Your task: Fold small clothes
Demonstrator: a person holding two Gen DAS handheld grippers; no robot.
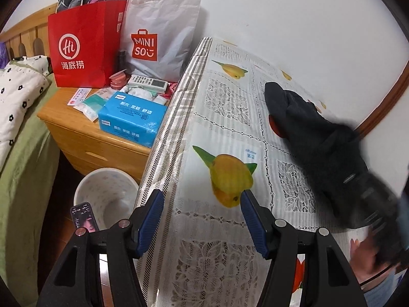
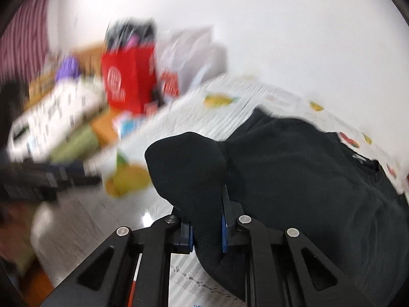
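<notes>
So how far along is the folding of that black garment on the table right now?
Early stage. Done: nothing looks neatly folded yet; the black garment lies bunched on the lace tablecloth. In hand: the right gripper is clamped on a fold of it, lifted off the table. The left gripper is open and empty over the table's edge. Left: lay the fold over and flatten it.

A home bedroom: bed, wooden nightstand (cluttered), shopping bags.

Ahead of me the tablecloth lies bare along its left edge; black clothes block the right side.
</notes>
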